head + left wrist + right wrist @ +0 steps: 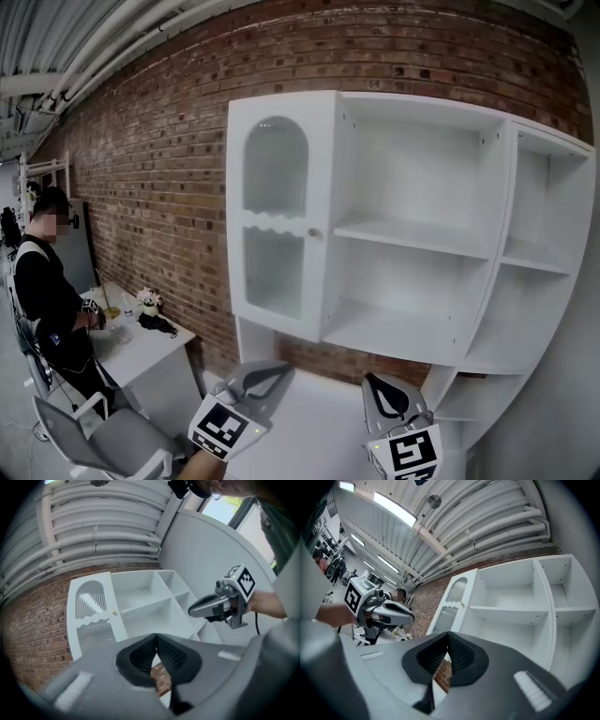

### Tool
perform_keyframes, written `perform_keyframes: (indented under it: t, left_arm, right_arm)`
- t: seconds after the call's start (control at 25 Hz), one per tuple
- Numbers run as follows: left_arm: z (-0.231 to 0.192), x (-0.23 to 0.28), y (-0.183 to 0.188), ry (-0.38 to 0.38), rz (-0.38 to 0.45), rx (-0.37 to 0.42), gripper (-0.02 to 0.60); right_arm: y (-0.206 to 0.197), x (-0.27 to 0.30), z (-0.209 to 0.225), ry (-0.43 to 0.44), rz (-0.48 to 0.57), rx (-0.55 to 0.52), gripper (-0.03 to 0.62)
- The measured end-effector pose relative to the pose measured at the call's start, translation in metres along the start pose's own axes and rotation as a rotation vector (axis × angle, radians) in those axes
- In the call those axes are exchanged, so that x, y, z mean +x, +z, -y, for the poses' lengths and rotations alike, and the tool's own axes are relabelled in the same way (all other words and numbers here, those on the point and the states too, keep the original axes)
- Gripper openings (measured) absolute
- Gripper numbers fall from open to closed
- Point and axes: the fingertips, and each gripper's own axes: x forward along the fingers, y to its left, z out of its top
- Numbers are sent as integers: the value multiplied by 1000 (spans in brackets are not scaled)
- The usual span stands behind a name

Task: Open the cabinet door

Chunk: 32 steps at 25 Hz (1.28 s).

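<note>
The white wall cabinet (412,234) hangs on a brick wall. Its door (279,216), with arched ribbed glass panes and a small knob (314,232), stands swung out to the left, so the bare shelves show. The door also appears in the left gripper view (93,611) and the right gripper view (452,602). My left gripper (272,373) and right gripper (372,380) hover side by side below the cabinet, apart from it. Both are shut with nothing between the pads, as the left gripper (156,637) and right gripper (448,634) show in their own views.
A white counter (309,422) lies under the cabinet. At the left, a person in black stands by a white table (141,342) holding small objects, with a grey chair (103,436) in front. Pipes run along the ceiling.
</note>
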Motion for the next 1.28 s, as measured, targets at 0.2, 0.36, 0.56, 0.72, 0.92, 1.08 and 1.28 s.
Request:
perform_keyframes:
  t: [0.2, 0.36, 0.56, 0.72, 0.92, 1.08, 1.28]
  left_arm:
    - [-20, -3, -12, -10, 6, -6, 0]
    - [-36, -8, -20, -19, 20, -12, 0]
    - [-54, -13, -32, -30, 41, -23, 0]
    - [-59, -12, -40, -51, 51, -33, 0]
    - [-66, -5, -51, -54, 42, -46, 0]
    - [-74, 6, -57, -37, 31, -52, 0]
    - [-81, 20, -61, -5, 15, -52, 0]
  right_arm:
    - [-1, 20, -10, -10, -11, -2, 3]
    - [0, 37, -20, -21, -15, -7, 3]
    - [0, 51, -33, -39, -25, -19, 3]
    - [-3, 58, -38, -53, -42, -23, 3]
    - [-10, 70, -35, -50, -59, -15, 3]
    - [-17, 84, -27, -30, -58, -11, 3]
    - [-21, 102, -14, 9, -43, 1, 3]
